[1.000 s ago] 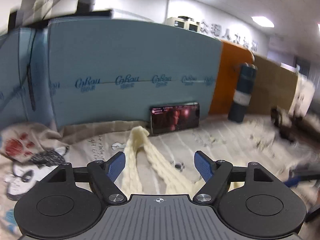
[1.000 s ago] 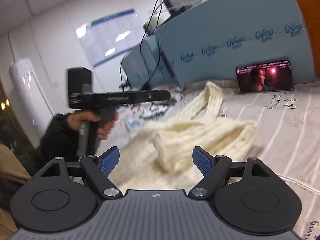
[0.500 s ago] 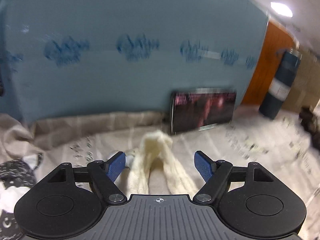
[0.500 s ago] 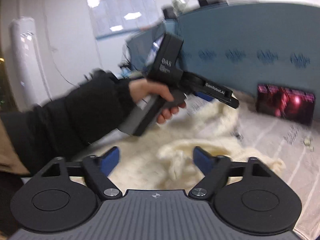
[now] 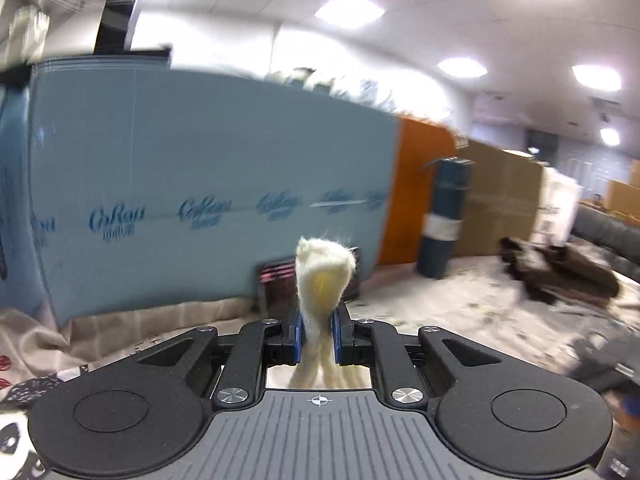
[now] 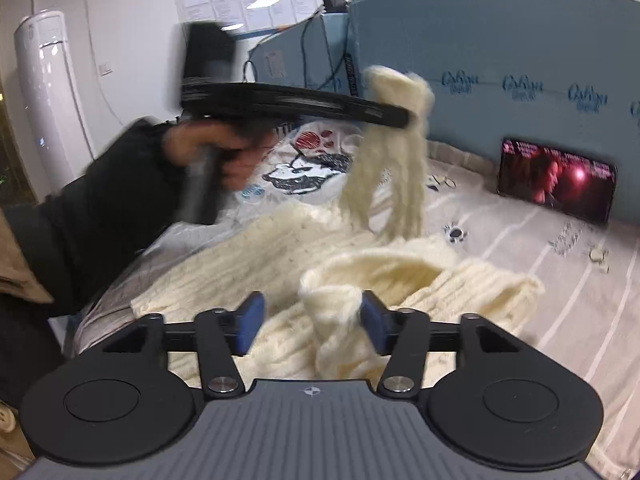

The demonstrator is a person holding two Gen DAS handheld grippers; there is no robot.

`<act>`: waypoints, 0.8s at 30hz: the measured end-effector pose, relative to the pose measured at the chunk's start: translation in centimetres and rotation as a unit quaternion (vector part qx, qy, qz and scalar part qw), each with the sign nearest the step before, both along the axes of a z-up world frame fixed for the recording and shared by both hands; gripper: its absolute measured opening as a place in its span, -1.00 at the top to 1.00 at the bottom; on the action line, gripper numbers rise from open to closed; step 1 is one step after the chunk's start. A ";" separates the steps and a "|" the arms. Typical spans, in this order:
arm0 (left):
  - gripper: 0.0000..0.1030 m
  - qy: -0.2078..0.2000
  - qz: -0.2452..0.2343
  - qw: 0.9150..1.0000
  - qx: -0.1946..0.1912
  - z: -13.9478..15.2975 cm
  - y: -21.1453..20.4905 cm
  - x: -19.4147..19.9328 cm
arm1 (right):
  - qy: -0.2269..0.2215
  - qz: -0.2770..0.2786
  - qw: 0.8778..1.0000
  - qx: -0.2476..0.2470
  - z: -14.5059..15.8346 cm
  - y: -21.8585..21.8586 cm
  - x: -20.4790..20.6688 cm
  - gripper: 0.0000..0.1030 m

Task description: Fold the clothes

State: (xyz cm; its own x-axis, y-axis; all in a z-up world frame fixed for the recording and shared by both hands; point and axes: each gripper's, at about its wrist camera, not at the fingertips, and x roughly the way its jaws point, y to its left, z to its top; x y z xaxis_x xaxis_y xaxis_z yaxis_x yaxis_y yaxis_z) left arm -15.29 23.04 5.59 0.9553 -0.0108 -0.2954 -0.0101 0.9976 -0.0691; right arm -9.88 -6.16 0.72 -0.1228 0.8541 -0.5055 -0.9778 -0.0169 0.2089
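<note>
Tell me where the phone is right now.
The phone leans against the blue board at the right of the right wrist view, beyond the cream sweater on the bed.

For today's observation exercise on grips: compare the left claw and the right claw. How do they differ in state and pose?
1. The left claw is shut on a bunched end of the cream sweater; the right claw is half open, its jaws closing, with a sweater fold between them, against one pad only.
2. The left claw holds its part lifted, hanging in the air; the right claw sits low over the sweater on the bed.
Both have blue pads.
</note>
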 end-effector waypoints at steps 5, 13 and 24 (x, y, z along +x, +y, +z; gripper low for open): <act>0.72 0.004 -0.020 0.997 0.081 -1.7 -4.1 -5.5 | 0.002 -0.010 1.000 0.028 0.8 -1.7 -0.6 -0.53; 0.28 0.114 -0.066 0.973 0.192 -4.8 -8.5 -9.2 | 0.032 -0.026 0.996 0.080 2.8 -2.6 -0.6 -0.60; -0.54 0.079 0.032 0.996 0.025 -4.0 -5.9 -14.5 | 0.063 -0.025 0.997 0.043 1.8 4.7 -2.2 -0.48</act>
State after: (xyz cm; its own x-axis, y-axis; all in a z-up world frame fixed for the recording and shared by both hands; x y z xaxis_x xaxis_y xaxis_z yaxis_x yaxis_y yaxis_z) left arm -29.78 17.17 1.62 0.8954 0.0677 -0.4402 -0.0812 0.9966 -0.0119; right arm -12.10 -1.49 2.48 -0.1376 0.9003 -0.4129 -0.9437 0.0074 0.3307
